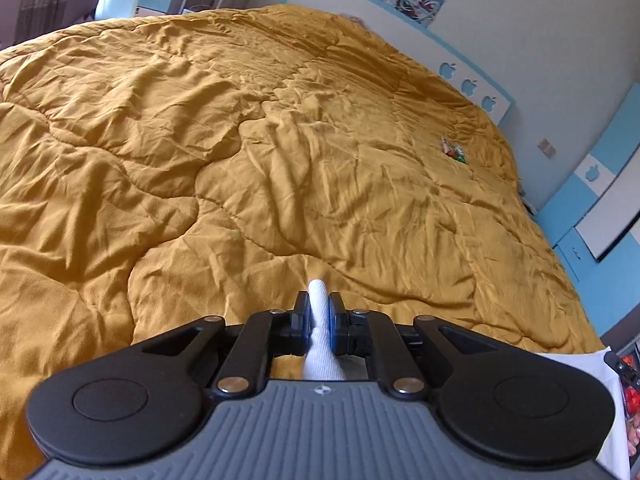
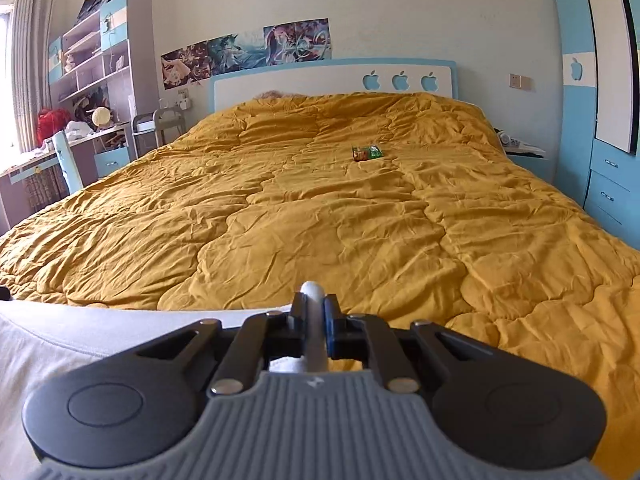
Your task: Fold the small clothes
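My left gripper [image 1: 319,300] is shut on a fold of a white garment [image 1: 320,344], held above the near part of the mustard quilt [image 1: 240,160]. The cloth pokes up between the black fingers and hangs below the gripper body; more of it shows at the lower right [image 1: 600,400]. My right gripper [image 2: 315,300] is shut on another part of the white garment [image 2: 60,344], which stretches away to the left in the right wrist view. The garment hangs between the two grippers near the foot of the bed [image 2: 320,220]. Its shape is mostly hidden by the gripper bodies.
A small red and green packet [image 2: 367,152] lies on the quilt toward the headboard [image 2: 332,80]; it also shows in the left wrist view [image 1: 453,150]. A desk and shelves [image 2: 88,80] stand left of the bed, blue cabinets [image 2: 600,160] to the right.
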